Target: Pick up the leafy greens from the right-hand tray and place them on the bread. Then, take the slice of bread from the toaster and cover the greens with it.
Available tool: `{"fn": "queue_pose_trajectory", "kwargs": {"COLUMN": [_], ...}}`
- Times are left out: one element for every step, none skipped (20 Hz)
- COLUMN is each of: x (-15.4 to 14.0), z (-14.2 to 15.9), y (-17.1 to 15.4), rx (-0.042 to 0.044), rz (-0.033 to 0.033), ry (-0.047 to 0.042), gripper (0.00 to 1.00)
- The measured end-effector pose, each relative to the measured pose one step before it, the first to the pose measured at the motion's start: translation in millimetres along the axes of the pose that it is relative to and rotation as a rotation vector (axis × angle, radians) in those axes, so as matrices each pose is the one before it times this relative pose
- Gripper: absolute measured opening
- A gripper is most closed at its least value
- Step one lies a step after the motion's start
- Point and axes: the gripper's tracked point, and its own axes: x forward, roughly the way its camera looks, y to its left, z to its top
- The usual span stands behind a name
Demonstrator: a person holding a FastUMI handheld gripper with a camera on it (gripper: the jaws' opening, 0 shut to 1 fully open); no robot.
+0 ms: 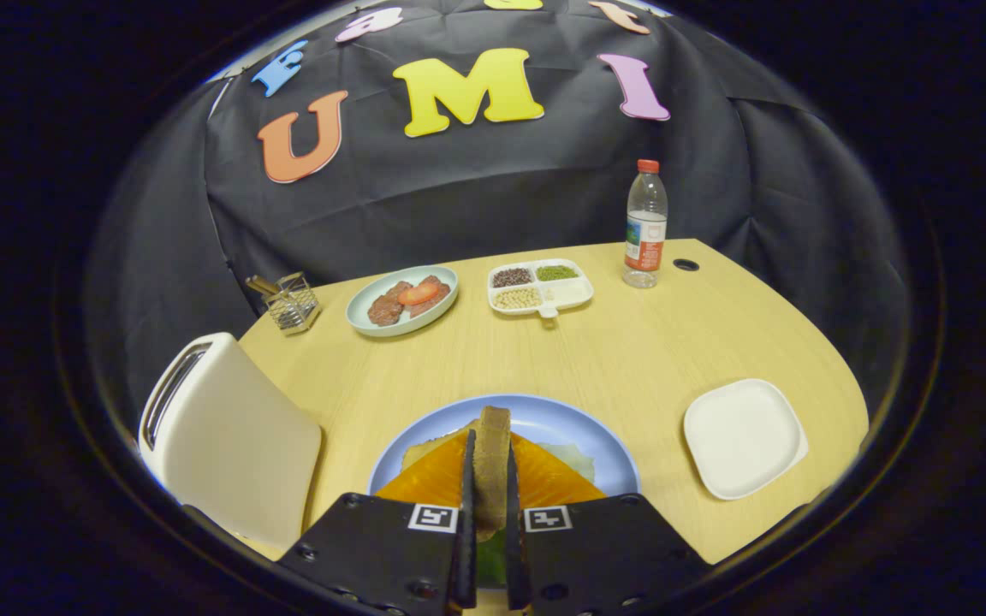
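We saw the gripper [490,479] clamped on a slice of bread [491,458], which stood on edge with both fingers pressing its faces. It hung over a blue plate [566,423] just ahead of the fingers, and on that plate lay another pale slice of bread [424,447] with a bit of leafy greens [577,458] showing past the right finger. To the left of the plate stood the white toaster [223,436]. To the right lay a white square tray [743,436] on the wooden tabletop [630,351]. Farther off we noted a pale plate with meat and a tomato slice [402,299], a divided dish of seeds [539,287], a wire holder [289,304] and a water bottle [645,224].
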Motion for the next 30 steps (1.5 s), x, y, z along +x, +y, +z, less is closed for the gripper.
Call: {"fn": "queue_pose_trajectory", "kwargs": {"x": [1.72,1.79,0.67,0.50,0.02,2.55,1.60,-0.11,-0.95,-4.15,-3.47,-3.03,-7.21,-8.41,-12.07,-10.88,-13.16,-12.41,-12.61,-13.58,-13.95,-13.28,-13.30,-13.53,-12.93,-12.72,-12.44,-11.05,-11.47,-10.75], "z": [-0.46,-1.24,-1.80,-3.38,-4.46,-6.61,-6.99,-3.85,1.12,2.69,1.36,0.89,3.75,6.30,8.52,7.63,6.89,5.38,6.34,7.78,6.26,6.10,6.61,6.71,6.82,3.72,4.78,2.69,2.50,1.87], "y": [-2.98,-2.35,-4.55,-11.47,-11.26,-2.22,-1.83,-0.66,-0.57,-1.98,-4.53,0.76,2.42,1.09,2.09,2.94,1.90,3.94,2.84,-0.22,1.61,1.21,2.53,3.58,2.45,0.95,1.46,-0.04,-0.02,0.03], "rx": [0.00335,0.00111,0.00471,0.00204,0.00263,0.00023,-0.00095,-0.00085,0.00450,0.00237,-0.00535,-0.00388,0.00120,-0.00134,-0.00363,-0.00354,-0.00647,-0.00779,-0.01005,-0.00916,-0.01103,-0.01171,-0.01460,-0.01801,-0.01818,-0.01399,-0.01206,-0.00772,-0.00259,0.00166], "rz": [0.00401,0.00343,-0.00676,-0.03800,-0.03553,-0.00103,-0.00176,0.00776,0.00513,-0.00209,-0.01596,0.00273,0.01043,0.00480,0.00703,0.00515,-0.00002,0.00626,0.00005,-0.00467,-0.00221,-0.00509,-0.00156,0.00214,-0.00215,-0.00368,-0.00185,-0.00468,-0.00286,-0.00099], "ry": [-0.00389,-0.00365,0.00358,0.00546,0.01302,0.02035,0.02062,0.00932,-0.00878,-0.01092,-0.00298,-0.00431,-0.01471,-0.02739,-0.03584,-0.03577,-0.02714,-0.02681,-0.02610,-0.02498,-0.02410,-0.02526,-0.02671,-0.02864,-0.02905,-0.02725,-0.02512,-0.01871,-0.01563,-0.01196], "gripper": [0.14,0.14,0.14,0.14,0.39,0.43,0.47,0.49,0.51,0.52,0.54,0.56,0.65,0.74,0.84,0.86,0.88,0.89,0.94,0.98,0.97,0.97,0.97,0.97,0.97,0.97,0.97,0.97,0.97,0.97]}}
